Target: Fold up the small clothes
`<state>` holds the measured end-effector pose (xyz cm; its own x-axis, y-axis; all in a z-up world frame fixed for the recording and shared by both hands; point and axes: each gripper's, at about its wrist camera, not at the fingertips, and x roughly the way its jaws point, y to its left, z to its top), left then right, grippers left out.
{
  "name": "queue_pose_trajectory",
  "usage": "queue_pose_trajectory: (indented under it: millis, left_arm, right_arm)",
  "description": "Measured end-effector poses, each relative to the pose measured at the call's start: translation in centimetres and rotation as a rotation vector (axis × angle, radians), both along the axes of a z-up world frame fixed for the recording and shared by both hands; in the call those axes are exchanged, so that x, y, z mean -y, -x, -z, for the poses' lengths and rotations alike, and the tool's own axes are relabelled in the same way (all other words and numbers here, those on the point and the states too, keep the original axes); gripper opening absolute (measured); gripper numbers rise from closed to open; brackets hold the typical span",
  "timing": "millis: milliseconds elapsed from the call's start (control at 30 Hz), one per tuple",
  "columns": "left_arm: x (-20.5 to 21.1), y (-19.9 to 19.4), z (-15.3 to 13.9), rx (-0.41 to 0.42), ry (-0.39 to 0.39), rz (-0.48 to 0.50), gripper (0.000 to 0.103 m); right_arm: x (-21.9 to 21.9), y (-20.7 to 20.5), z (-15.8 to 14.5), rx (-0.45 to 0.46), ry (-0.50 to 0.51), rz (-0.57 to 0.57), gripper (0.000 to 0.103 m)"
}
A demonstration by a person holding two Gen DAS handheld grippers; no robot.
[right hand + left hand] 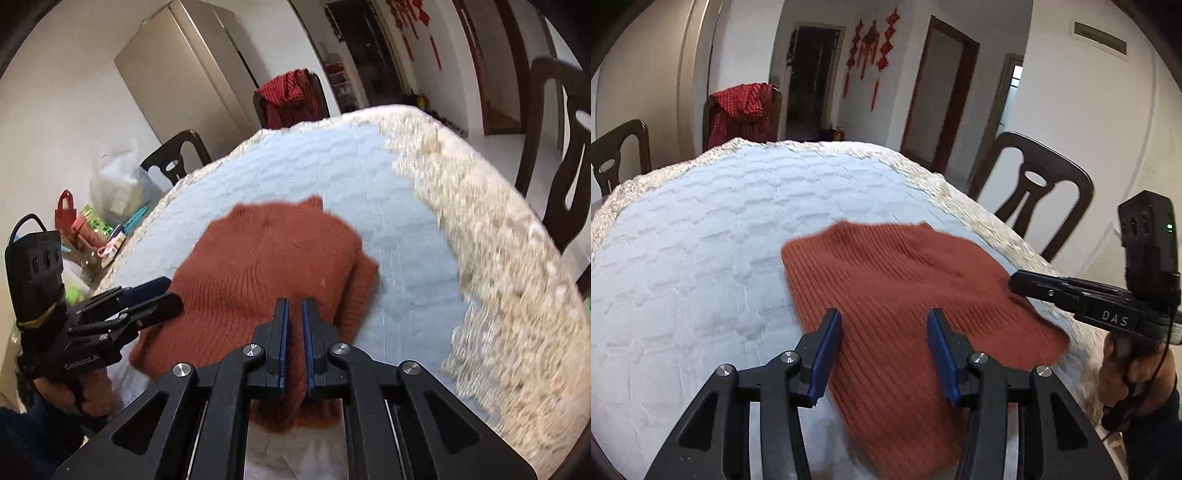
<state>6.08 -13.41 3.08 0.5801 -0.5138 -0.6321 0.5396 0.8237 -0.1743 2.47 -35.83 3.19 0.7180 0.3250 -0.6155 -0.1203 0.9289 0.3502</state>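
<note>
Sweater (pixel 266 266), rust-coloured and ribbed, is lying on the white quilted tablecloth (pixel 683 240), toward the right-hand edge of the table, looking already doubled over into a compact shape.

Nearest to me, the left gripper (pixel 884 325) is hovering above the near part of the knit with its blue pads spread wide and nothing between them. The right gripper (pixel 294 314) is sitting low over the sweater's near hem with its pads drawn almost together, a narrow slit showing between them; whether a fold of wool is pinched in that slit I cannot tell.

My guess is that the person is between folds, working out the next crease. The next move is probably calling for the free left gripper to drop onto an edge and pinch it, while the right one either lifts its own edge or pins the cloth, so that both carry the layer across evenly without dragging the whole garment.

Farther off, dark wooden chairs (pixel 1034 192) are standing round the table, one draped with a red checked cloth (pixel 742 114). Only the left wrist view is showing the red knot ornaments (pixel 871 48) fully, hanging between the doorways. Only the right wrist view is showing the tall pale cabinet (pixel 184 70) and the bags and clutter (pixel 96 225) beyond the table's left side.
</note>
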Motion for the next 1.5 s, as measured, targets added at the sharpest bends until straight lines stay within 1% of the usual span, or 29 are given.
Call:
queue_pose_trajectory:
  millis: [100,167,200,333,400,500,633,700,767,933,1067,1167,1267,1333,1400,1500]
  left_arm:
    - [0.6,-1.5,0.7,-0.034,-0.014,-0.034,0.050]
    - [0.9,-1.7,1.6,-0.062,-0.032,-0.041,0.051]
    - [1.0,-1.5,1.7,-0.054,-0.036,-0.046,0.051]
    - [0.7,-1.3,1.7,-0.059,-0.031,-0.051,0.051]
    - [0.7,-1.1,1.5,-0.054,-0.038,-0.053,0.051]
    - [0.7,-0.9,1.0,-0.049,-0.043,-0.061,0.051]
    - [0.5,-0.2,0.5,-0.039,-0.054,-0.068,0.051]
    - [0.3,0.2,0.3,-0.035,-0.057,-0.070,0.051]
    - [0.0,0.7,0.2,-0.030,-0.060,-0.074,0.051]
    - [-0.7,2.1,0.1,-0.020,-0.063,-0.087,0.051]
    - [-1.6,3.2,0.2,-0.020,-0.058,-0.097,0.051]
    - [-2.1,3.9,0.2,-0.023,-0.049,-0.098,0.051]
    - [-2.1,4.5,0.5,-0.032,-0.048,-0.080,0.051]
    - [-2.1,4.4,1.3,-0.053,-0.048,-0.080,0.052]
    - [-2.3,4.3,2.0,-0.078,-0.033,-0.086,0.052]
    - [-2.6,4.2,1.9,-0.084,-0.009,-0.085,0.052]
  right_arm:
    - [0.1,-1.6,-0.2,0.002,0.023,0.023,0.009]
    - [0.1,-2.8,0.8,-0.038,0.033,0.037,0.009]
    - [0.2,-3.3,1.6,-0.065,0.030,0.046,0.009]
    - [0.9,-2.9,2.0,-0.047,-0.019,0.042,0.010]
    - [1.0,-2.8,1.8,-0.050,-0.020,0.040,0.010]
    - [0.7,-2.0,1.0,-0.030,0.017,0.040,0.011]
    - [0.3,-0.6,-0.1,0.008,0.027,0.007,0.013]
    - [-0.2,0.3,-0.7,0.031,0.037,-0.015,0.020]
    - [-0.7,1.1,-1.1,0.052,0.046,-0.039,0.023]
    - [-1.8,2.4,-1.4,0.076,0.076,-0.085,0.024]
    - [-1.7,3.0,-0.9,0.060,0.087,-0.088,0.024]
    - [-1.9,3.7,-0.5,0.051,0.123,-0.085,0.024]
    - [-2.3,3.9,0.5,0.025,0.206,-0.067,0.024]
    - [-2.2,3.8,1.3,-0.005,0.235,-0.052,0.024]
    - [-2.0,3.8,1.7,-0.010,0.220,-0.046,0.026]
    - [-1.5,3.6,1.6,-0.023,0.183,-0.034,0.029]
